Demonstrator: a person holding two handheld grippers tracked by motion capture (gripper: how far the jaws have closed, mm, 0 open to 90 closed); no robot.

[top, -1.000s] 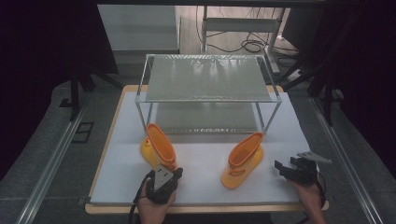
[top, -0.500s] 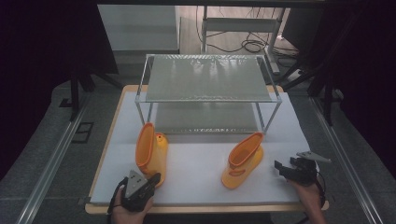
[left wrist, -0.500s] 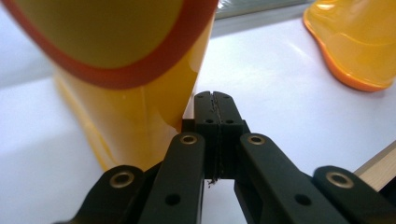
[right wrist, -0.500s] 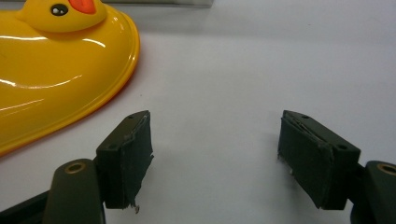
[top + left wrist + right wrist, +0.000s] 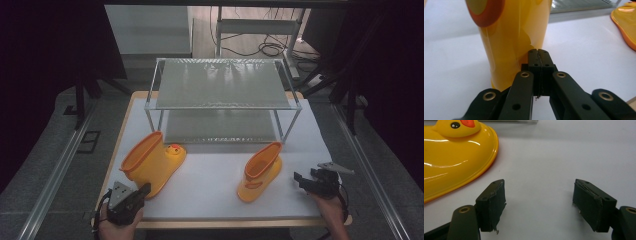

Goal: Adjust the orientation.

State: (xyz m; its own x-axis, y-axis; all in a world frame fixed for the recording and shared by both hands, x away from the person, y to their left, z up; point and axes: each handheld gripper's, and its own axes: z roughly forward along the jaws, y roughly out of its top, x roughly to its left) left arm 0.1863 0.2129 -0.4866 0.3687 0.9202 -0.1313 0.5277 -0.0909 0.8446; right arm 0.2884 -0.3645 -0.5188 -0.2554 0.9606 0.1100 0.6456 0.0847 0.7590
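- The work in hand appears to be handling the 2 yellow duck boots in front of the wire shelf (image 5: 220, 82); both boots stand on the white tabletop (image 5: 210, 185), neither is on the shelf.
- The left tongs (image 5: 145, 190) sit at the near-left edge of the tabletop, clenched, jaw against jaw with nothing between them. In the left gripper view their tips are just in front of the left boot (image 5: 511, 37), at its shaft; I cannot tell whether they touch it.
- The right tongs (image 5: 306, 179) are released, jaws wide apart and holding nothing, a short way to the right of the right boot (image 5: 260, 170).
- Judgement: the left boot stands free, so this looks like a pause between placing and the next grasp. The next move probably calls for the right tongs to close in on the right boot's rim, or for the left tongs to spread before gripping.
- Left boot: glossy yellow, orange rim, tilted with its open top leaning left, a duck face on the toe pointing toward the shelf.
- Right boot: same make, upright, its opening facing up and back; the right gripper view shows its duck-faced toe (image 5: 456, 152) and shiny, slippery-looking surface.
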